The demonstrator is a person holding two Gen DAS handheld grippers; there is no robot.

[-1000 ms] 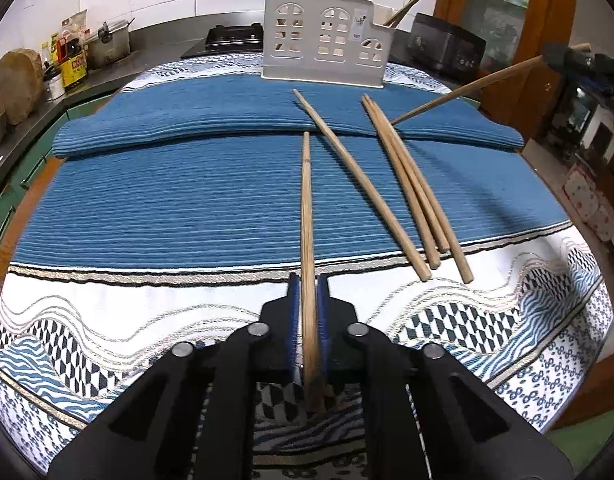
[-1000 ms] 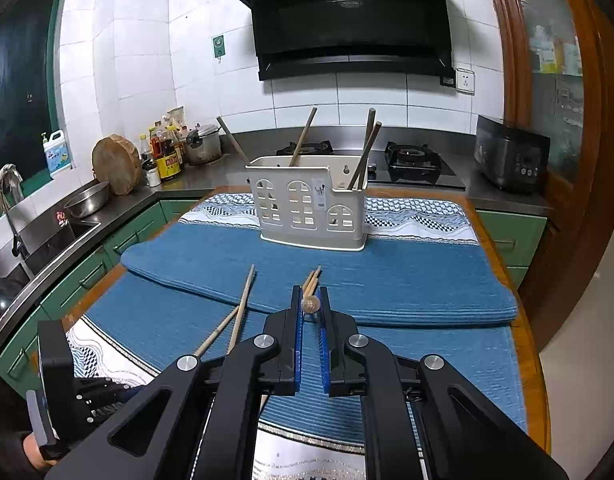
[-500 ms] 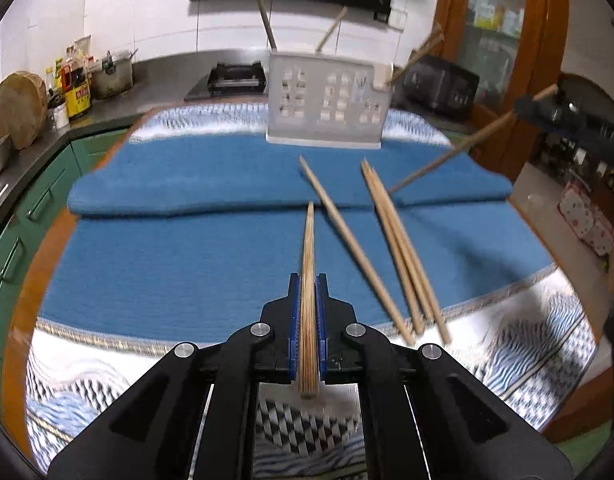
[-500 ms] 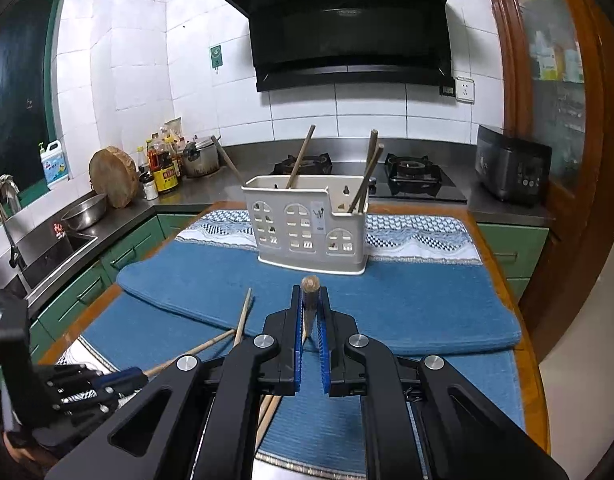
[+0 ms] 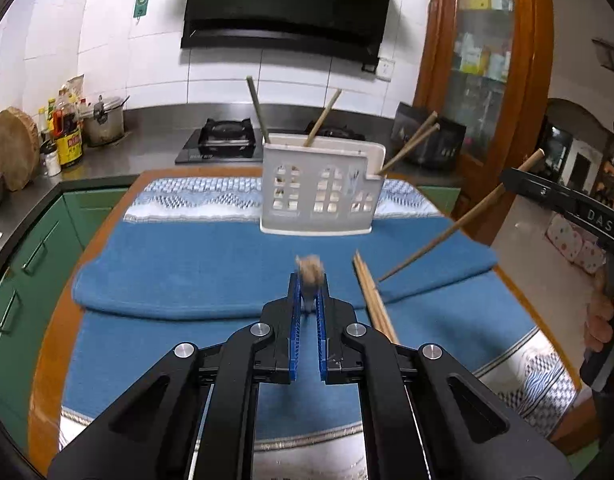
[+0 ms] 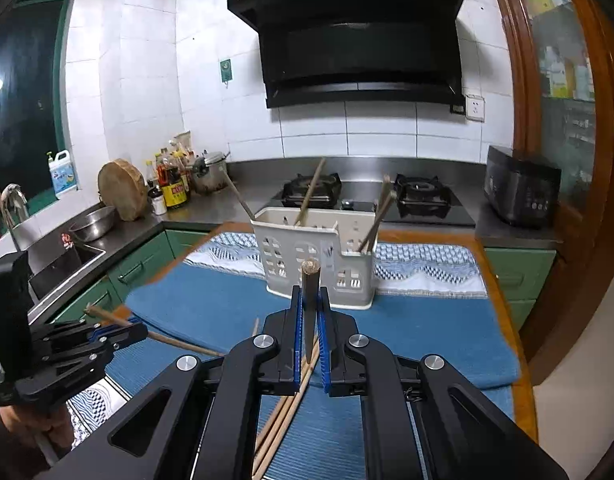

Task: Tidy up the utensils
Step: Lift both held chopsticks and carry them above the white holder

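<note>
Ahead of my fingers, the table (image 5: 87, 276) runs under a patterned cloth (image 5: 195, 200), and over that lies a folded blue towel (image 5: 211, 264). Beyond both sets of fingertips, the white caddy (image 5: 319, 188) stands upright on the towel's far part, with four chopsticks leaning out of its top at different angles; I cannot tell which compartments they sit in. My left gripper (image 5: 308, 300) is nearly closed, its blue pads pinching one chopstick (image 5: 309, 272) that points almost straight at the lens, so its blurred end shows just above the fingertips, in front of the caddy's base. My right gripper (image 6: 308, 320) is also closed down on a chopstick (image 6: 309, 304), which rises steeply between the pads with its blunt end in front of the caddy's lower wall; from the left view that same stick slants down from the right gripper at the right edge toward the towel. A bundle of loose chopsticks (image 5: 373, 300) lies on the towel just right of my left fingertips and under my right fingers, where it runs back beneath them toward the near edge. From the right view, my left gripper hangs low to the left of my right fingers, above the table's edge.
</note>
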